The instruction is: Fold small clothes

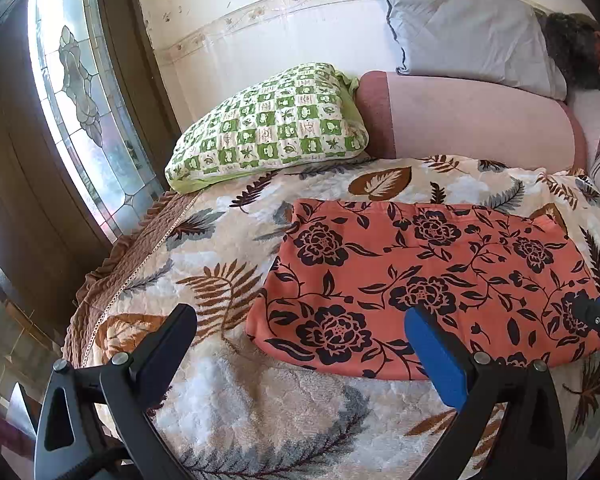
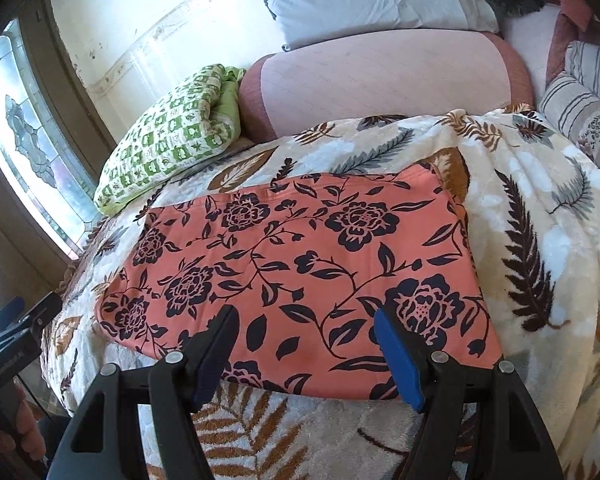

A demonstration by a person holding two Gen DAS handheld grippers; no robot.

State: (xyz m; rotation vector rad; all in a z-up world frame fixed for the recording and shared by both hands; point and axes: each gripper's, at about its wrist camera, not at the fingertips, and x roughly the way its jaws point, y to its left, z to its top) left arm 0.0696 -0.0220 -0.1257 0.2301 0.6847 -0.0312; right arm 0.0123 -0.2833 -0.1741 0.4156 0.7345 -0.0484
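A small orange garment with a black flower print (image 1: 428, 280) lies folded flat as a rectangle on the leaf-patterned blanket (image 1: 228, 392). It also shows in the right wrist view (image 2: 300, 264). My left gripper (image 1: 300, 340) is open and empty, hovering over the garment's near left corner. My right gripper (image 2: 304, 340) is open and empty, above the garment's near edge. The tip of the right gripper shows at the right edge of the left wrist view (image 1: 598, 316). The left gripper shows at the left edge of the right wrist view (image 2: 16, 332).
A green checked pillow (image 1: 272, 128) lies at the back left. A pink bolster (image 1: 472, 120) and a grey pillow (image 1: 468, 28) lie behind the garment. Striped cushions (image 2: 584, 104) sit at the right. A stained-glass window (image 1: 76, 92) is on the left beyond the bed's edge.
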